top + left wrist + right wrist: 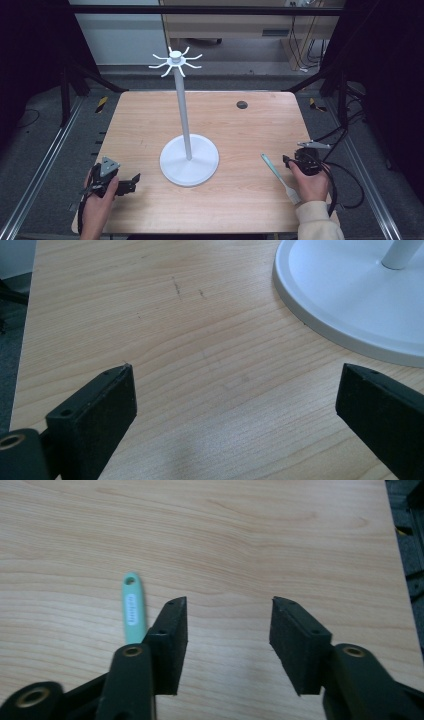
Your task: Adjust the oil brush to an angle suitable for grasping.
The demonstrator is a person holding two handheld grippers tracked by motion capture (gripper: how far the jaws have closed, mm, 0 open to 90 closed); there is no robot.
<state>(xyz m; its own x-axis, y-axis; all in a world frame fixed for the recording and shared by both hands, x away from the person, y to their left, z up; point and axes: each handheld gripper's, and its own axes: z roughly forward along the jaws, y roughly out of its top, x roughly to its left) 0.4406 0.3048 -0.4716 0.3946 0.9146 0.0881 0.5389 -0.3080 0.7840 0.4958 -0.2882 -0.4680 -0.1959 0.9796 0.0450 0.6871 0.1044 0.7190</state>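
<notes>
I see both claws gaping, empty: right claw (229, 630) just beside spatula (133, 607), left claw (235, 405) near white stand (350, 300).

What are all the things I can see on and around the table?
Table: one, light wood, in the middle.
Stand: one, white, round base mid-table, tall pole with hooks on top.
Spatula: one, mint-green handle with pale head, lying flat on the table's right side, beside the right gripper.
Hole cover: one, dark, far right part of the tabletop.
Cabinet: one, beige, on the floor behind the table.
Left gripper: one, black, jaws open, near left edge.
Right gripper: one, black, jaws open, holding nothing.
Hands: two, one on each gripper.
</notes>
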